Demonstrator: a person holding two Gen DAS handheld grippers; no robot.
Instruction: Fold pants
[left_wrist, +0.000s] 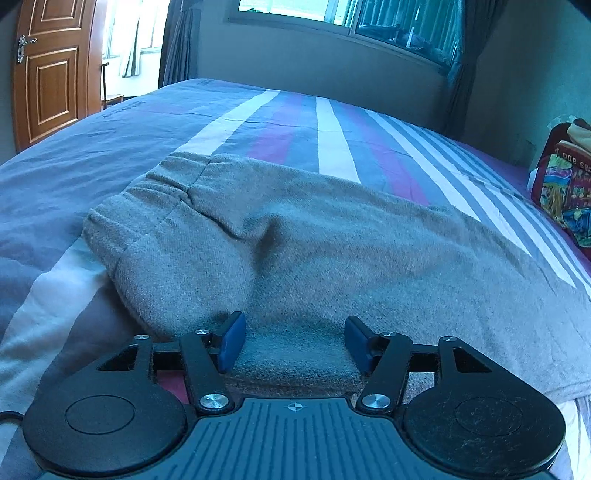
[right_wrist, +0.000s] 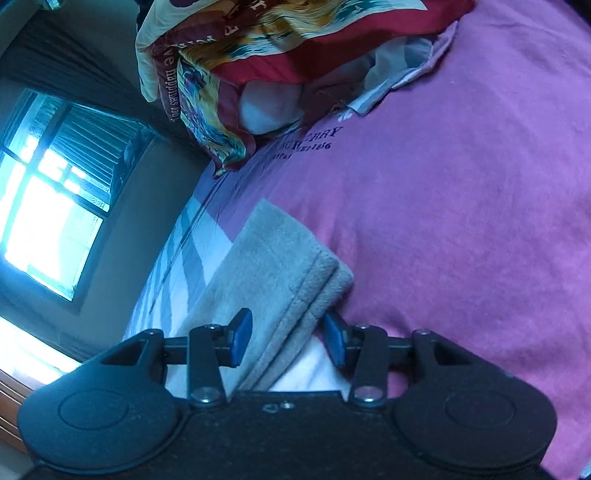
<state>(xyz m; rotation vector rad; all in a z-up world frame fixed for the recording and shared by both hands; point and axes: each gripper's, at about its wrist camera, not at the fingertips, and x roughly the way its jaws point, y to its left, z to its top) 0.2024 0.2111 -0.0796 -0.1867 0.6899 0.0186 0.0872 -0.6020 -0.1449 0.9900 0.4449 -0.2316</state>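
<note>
Pants (left_wrist: 295, 240) stretch waistband-left to hems-right across the bed, left gripper (left_wrist: 293, 341) gaping over their near edge, right gripper (right_wrist: 286, 341) unclamped astride the hems.

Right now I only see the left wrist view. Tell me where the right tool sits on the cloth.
Observer: The right tool straddles the pants hem, with grey cloth between its fingers.
Operator: Say whether it is gripping.
Observer: Not gripping. Its jaws stand apart, and white sheet shows beside one finger.
Operator: Report what lies past the hem.
Observer: Pink bedding with dark printed lettering.
</note>
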